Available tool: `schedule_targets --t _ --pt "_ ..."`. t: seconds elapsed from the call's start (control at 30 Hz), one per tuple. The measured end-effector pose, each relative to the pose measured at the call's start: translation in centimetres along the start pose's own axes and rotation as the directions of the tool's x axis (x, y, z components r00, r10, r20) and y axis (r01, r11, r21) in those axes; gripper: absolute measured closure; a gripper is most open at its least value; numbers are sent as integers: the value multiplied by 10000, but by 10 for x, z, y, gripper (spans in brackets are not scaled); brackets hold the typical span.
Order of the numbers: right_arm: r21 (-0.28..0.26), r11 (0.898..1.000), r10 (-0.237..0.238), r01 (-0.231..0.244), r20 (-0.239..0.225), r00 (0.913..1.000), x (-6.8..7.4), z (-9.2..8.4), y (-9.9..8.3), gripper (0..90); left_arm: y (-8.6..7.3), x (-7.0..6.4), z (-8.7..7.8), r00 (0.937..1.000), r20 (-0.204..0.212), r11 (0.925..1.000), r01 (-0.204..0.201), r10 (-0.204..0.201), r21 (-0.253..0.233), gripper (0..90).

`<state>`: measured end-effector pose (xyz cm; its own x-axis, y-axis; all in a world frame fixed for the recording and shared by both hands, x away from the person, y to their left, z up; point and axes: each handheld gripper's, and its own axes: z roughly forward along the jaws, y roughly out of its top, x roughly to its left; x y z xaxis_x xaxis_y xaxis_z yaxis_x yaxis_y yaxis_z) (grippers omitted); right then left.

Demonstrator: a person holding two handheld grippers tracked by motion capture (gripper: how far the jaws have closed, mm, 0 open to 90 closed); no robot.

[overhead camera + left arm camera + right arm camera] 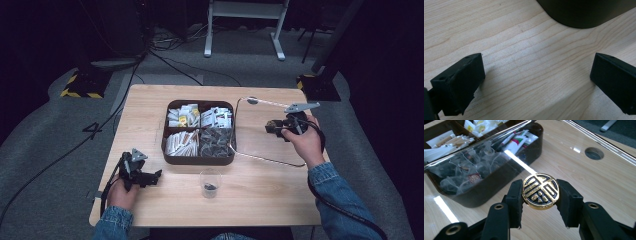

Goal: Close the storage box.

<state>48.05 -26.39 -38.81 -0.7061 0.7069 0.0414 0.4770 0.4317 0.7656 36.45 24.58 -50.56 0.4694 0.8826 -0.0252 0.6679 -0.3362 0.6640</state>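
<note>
Fingers of the right gripper (540,195) pinch a round gold-and-black knob (540,194), which sits on a clear glass lid (260,131). From the high view the lid hangs tilted just right of the dark box (199,159), one edge near the box's right wall, the rest lifted over the desk (260,195). Fingers of the left gripper (534,82) stand spread wide with nothing between them, low over bare wood near the box's front left corner.

I judge the step in hand to be carrying the lid, either off the box or toward it; which way cannot be told. The next move calls for a steady pinch on the small knob and a level carry, since glass swinging from one point could knock the box wall or slip.

The box has four compartments: pale sachets at the back left, printed packets at the back right, paper sticks at the front left, clear wrapped tea bags at the front right. A clear cup (210,183) stands in front of the box, holding a little dark matter at its bottom.
</note>
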Motion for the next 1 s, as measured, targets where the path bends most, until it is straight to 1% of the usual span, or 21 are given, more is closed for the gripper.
schedule_targets --t 0.03,0.07,0.2,0.23,0.27,0.33,0.5,0.53,0.57,0.7,0.83,1.0 --pt "9 10000 -42 42 -43 10000 2 2 3 591 0 0 0 10000 0 10000 5 -5 -1 1" --pt "11 10000 -99 99 -178 9998 5 6 10 592 0 0 0 10000 0 10000 3 -3 -1 1" --pt "4 9998 -196 196 -396 9990 12 14 21 592 0 0 0 10000 -11 10000 -18 18 1 0" --pt "4 9998 -196 196 -396 9990 12 14 21 592 0 0 0 10000 -11 10000 -18 18 1 0" --pt "15 9996 -269 270 -507 9984 15 18 26 591 0 0 0 10000 -10 10000 -16 16 0 0" --pt "26 9993 -362 364 -568 9977 18 22 32 592 0 0 0 10000 -11 10000 -22 22 2 0" --pt "66 9992 -400 407 -758 9963 26 33 43 592 0 0 0 10000 -2 10000 -3 3 -1 0" --pt "66 9992 -400 407 -758 9963 26 33 43 592 0 0 0 10000 -2 10000 -3 3 -1 1" --pt "85 9990 -425 433 -828 9957 29 37 48 592 0 0 0 10000 0 10000 5 -5 -1 0" --pt "53 9989 -449 457 -951 9944 34 45 54 592 0 0 0 10000 1 10000 3 -3 0 0" --pt "84 9987 -493 504 -957 9942 42 52 60 591 0 0 0 10000 1 10000 9 -9 -2 1" --pt "122 9980 -615 627 -818 9947 51 62 70 591 0 1 0 10000 43 10000 -47 47 -7 1"
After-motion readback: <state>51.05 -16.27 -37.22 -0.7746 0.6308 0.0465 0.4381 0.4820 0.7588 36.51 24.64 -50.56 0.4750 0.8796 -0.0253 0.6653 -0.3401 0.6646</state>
